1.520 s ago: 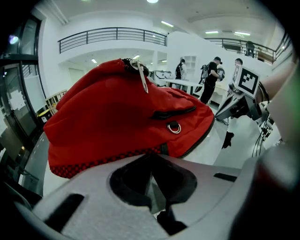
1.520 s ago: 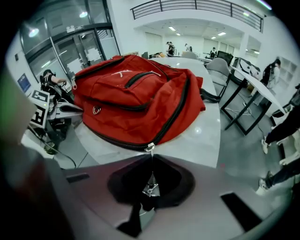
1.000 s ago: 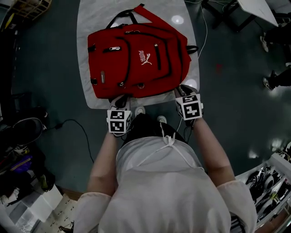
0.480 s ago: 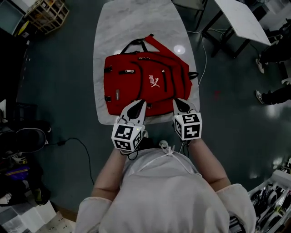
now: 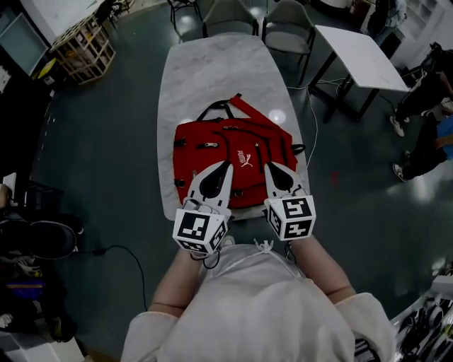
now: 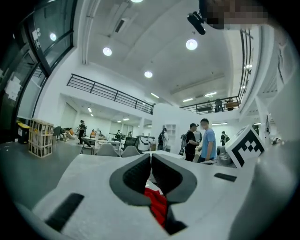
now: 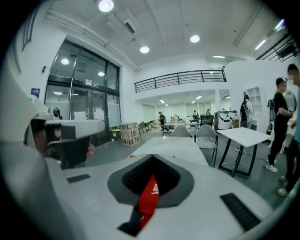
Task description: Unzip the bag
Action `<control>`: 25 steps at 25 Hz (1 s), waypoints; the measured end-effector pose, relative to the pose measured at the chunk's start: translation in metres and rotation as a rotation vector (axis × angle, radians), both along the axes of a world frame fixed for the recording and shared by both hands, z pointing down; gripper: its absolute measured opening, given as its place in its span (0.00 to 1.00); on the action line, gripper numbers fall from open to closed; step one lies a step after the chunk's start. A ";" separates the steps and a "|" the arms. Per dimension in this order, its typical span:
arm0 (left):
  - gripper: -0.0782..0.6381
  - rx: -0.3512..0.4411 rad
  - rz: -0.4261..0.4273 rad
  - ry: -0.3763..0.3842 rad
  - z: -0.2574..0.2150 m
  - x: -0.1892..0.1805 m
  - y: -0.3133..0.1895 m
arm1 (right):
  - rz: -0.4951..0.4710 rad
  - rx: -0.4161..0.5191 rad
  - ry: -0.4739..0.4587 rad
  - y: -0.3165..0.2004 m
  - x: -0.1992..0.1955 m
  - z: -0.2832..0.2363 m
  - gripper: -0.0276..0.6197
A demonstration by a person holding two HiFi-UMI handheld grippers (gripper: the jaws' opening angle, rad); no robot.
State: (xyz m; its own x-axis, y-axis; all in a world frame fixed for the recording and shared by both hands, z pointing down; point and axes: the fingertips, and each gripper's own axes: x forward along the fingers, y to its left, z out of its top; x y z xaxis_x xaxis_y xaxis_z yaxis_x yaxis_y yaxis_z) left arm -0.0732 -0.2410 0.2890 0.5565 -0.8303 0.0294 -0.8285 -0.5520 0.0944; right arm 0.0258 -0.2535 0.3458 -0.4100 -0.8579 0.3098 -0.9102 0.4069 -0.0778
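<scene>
Pale marble tabletop (image 5: pixel 212 78) runs lengthwise away from the person, and the red backpack (image 5: pixel 233 159) lies flat on its near half, front panel up and carry handle toward the far end. As far as the head view shows, every zip line on the panel reads as a closed dark seam. The small front pocket zip (image 5: pixel 207 146) looks shut, and no compartment gapes. By that reading, the unzipping has not begun and the whole task remains.

Both tools hover over the near part of the bag. The left gripper (image 5: pixel 228 164) has its jaws brought together, tips over the panel left of the white logo, with red fabric showing in the slot behind them. The right gripper (image 5: pixel 267 165) also has its jaws pressed together, tips just right of the logo. A red strip with white print shows in the gap behind its tips. Whether either tool has pinched a zip pull or a fold of fabric, or is merely closed above the bag, cannot be told from these views.

What seems left is to secure a pull, steady the bag, and draw the slider along its track.

Farther out, grey chairs (image 5: pixel 287 18) stand at the table's far end, a white side table (image 5: pixel 357 53) sits to the right, and a wooden crate (image 5: pixel 81 46) to the left.
</scene>
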 end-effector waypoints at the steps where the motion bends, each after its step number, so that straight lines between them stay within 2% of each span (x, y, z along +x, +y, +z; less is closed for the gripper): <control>1: 0.15 0.018 -0.005 -0.010 -0.006 -0.001 -0.001 | -0.006 0.014 -0.006 0.000 -0.003 -0.005 0.08; 4: 0.15 0.059 -0.020 -0.029 -0.016 -0.006 0.000 | -0.017 0.038 -0.022 0.001 -0.009 -0.013 0.08; 13: 0.15 0.075 -0.010 -0.017 -0.018 -0.012 0.007 | -0.037 0.027 -0.030 0.009 -0.018 -0.009 0.08; 19: 0.15 0.072 -0.007 -0.016 -0.020 -0.016 0.011 | -0.044 0.059 -0.002 0.017 -0.026 -0.019 0.08; 25: 0.15 0.047 -0.009 -0.026 -0.014 -0.021 0.010 | -0.052 0.077 -0.013 0.022 -0.034 -0.025 0.08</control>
State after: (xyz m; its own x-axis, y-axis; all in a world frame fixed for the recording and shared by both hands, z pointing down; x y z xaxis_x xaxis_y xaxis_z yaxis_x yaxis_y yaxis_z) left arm -0.0939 -0.2305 0.2750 0.5487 -0.8360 0.0043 -0.8352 -0.5479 0.0469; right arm -0.0080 -0.2317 0.3203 -0.4581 -0.8564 0.2382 -0.8868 0.4586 -0.0565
